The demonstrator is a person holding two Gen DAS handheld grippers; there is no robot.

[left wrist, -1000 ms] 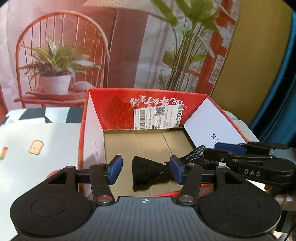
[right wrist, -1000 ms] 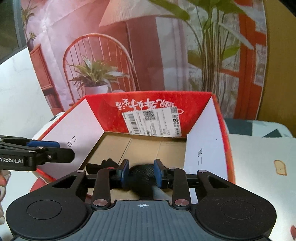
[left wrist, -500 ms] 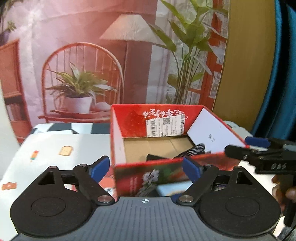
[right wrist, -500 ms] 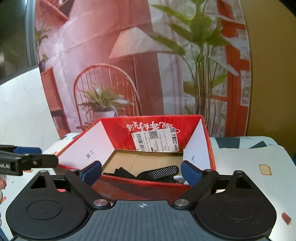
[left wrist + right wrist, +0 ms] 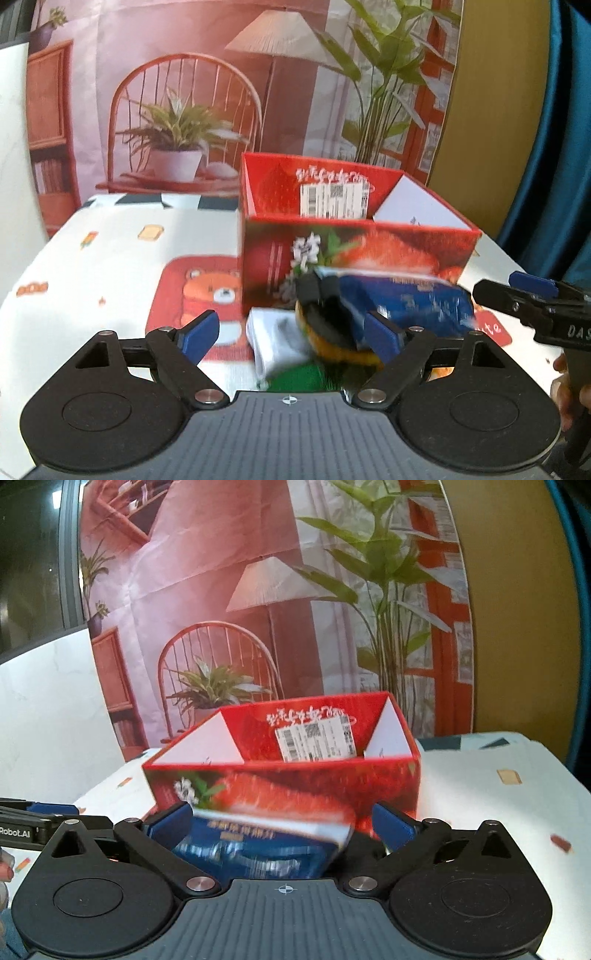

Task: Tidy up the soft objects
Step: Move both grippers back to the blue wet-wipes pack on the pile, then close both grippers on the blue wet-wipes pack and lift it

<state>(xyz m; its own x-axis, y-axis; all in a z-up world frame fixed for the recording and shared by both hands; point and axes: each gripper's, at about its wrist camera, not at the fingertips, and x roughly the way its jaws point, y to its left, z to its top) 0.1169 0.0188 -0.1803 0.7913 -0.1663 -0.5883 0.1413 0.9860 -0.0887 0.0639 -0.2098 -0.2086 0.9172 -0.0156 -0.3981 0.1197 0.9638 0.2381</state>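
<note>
A red cardboard box with a shipping label stands open on the table. In front of it lies a pile of soft items: a blue packet, a white cloth, an orange and black item and something green. My left gripper is open and empty, just short of the pile. My right gripper is open and empty, with the blue packet between its fingers' line of sight. The right gripper also shows at the right of the left wrist view.
The table has a white cloth with a red bear print and small pictures. A printed backdrop with a chair and plants stands behind the box. A blue curtain hangs at the right.
Both grippers opened and pulled back out of the box toward me. The black items stayed in the box. The pile in front of the box has come into view.
</note>
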